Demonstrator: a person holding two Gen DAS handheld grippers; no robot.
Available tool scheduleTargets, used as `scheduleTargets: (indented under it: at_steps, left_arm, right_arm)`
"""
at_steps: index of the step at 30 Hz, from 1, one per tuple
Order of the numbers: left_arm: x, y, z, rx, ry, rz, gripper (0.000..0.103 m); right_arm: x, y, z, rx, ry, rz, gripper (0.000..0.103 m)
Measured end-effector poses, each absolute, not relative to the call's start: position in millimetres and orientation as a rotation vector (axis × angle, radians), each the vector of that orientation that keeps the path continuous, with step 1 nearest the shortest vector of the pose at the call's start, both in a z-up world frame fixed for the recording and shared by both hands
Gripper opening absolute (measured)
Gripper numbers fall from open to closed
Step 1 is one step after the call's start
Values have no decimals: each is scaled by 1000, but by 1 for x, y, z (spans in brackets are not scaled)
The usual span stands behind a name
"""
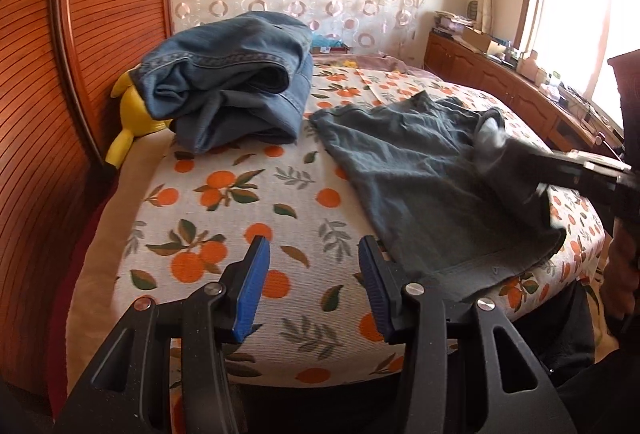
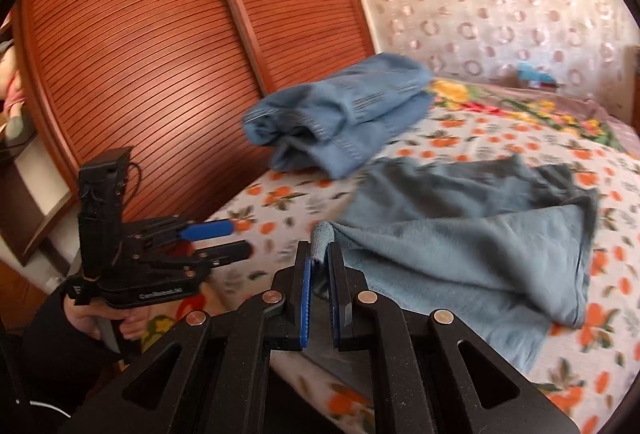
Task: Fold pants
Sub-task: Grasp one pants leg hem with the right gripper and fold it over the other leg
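Note:
Grey-blue pants (image 1: 412, 170) lie spread on the orange-print bedspread (image 1: 240, 202). In the right wrist view my right gripper (image 2: 320, 252) is shut on a bunched edge of these pants (image 2: 460, 262), and a fold of cloth is lifted and drawn over the rest. The left wrist view shows that gripper (image 1: 516, 154) blurred at the right, with cloth hanging from it. My left gripper (image 1: 314, 246) hovers open over bare bedspread just left of the pants, with nothing between its blue pads. It also shows in the right wrist view as the left gripper (image 2: 240, 240), held by a hand (image 2: 92, 318).
Folded blue jeans (image 1: 236, 90) sit at the bed's far left on a yellow plush toy (image 1: 132, 114). Slatted wooden wardrobe doors (image 2: 160, 54) stand close along the bed's left side. A low wooden cabinet (image 1: 500, 74) with clutter runs under the window at the right.

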State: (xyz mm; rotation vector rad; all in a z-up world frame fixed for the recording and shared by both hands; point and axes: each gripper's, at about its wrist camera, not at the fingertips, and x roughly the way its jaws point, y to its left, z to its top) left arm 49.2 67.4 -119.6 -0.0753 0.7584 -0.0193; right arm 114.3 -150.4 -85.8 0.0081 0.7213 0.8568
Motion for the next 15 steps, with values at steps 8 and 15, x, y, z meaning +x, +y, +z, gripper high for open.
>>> scheduleTargets:
  at_steps: [8, 15]
  left_arm:
    - [47, 72, -121, -90, 763, -11, 47]
    - [46, 57, -115, -88, 749, -56, 47]
  right_arm:
    - [131, -136, -120, -26, 820, 878, 17]
    - [126, -171, -118, -60, 801, 827, 33]
